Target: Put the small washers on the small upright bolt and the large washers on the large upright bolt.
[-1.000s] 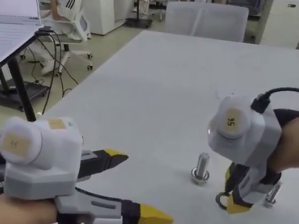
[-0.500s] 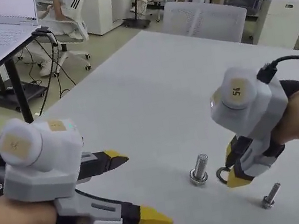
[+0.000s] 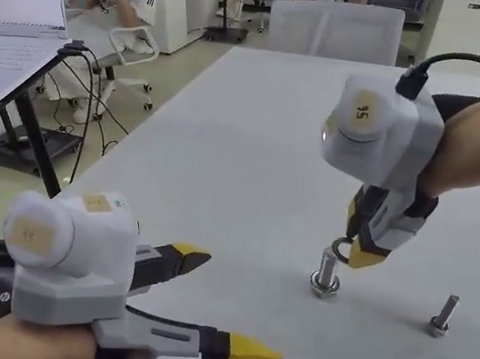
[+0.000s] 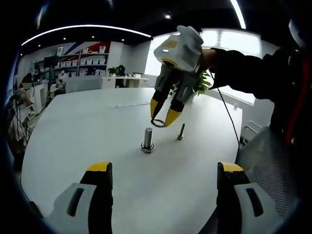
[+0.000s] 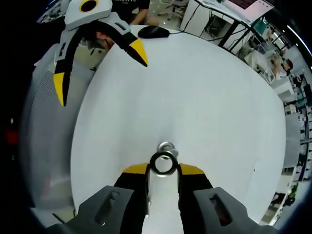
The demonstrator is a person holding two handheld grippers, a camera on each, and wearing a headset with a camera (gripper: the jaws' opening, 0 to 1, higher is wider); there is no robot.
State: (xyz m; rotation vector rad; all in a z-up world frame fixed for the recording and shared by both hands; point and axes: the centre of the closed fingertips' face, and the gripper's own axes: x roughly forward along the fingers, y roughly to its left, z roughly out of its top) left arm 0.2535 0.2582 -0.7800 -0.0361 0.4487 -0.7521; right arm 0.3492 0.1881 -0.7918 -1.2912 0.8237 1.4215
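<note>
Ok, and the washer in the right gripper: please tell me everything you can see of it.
The washer is a thin, round ring of what looks like grey metal, with a wide open hole. It is pinched by its edge between the yellow-tipped jaws of the right gripper, off the white table. In the left gripper view it hangs just above the top of the larger upright bolt, a little to one side and apart from it, not yet on it.

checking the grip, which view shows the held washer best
The right gripper view: the washer faces the camera as a full ring pinched in the right gripper, close by the large bolt. The left gripper view shows it small and tilted; the head view, partly hidden.
</note>
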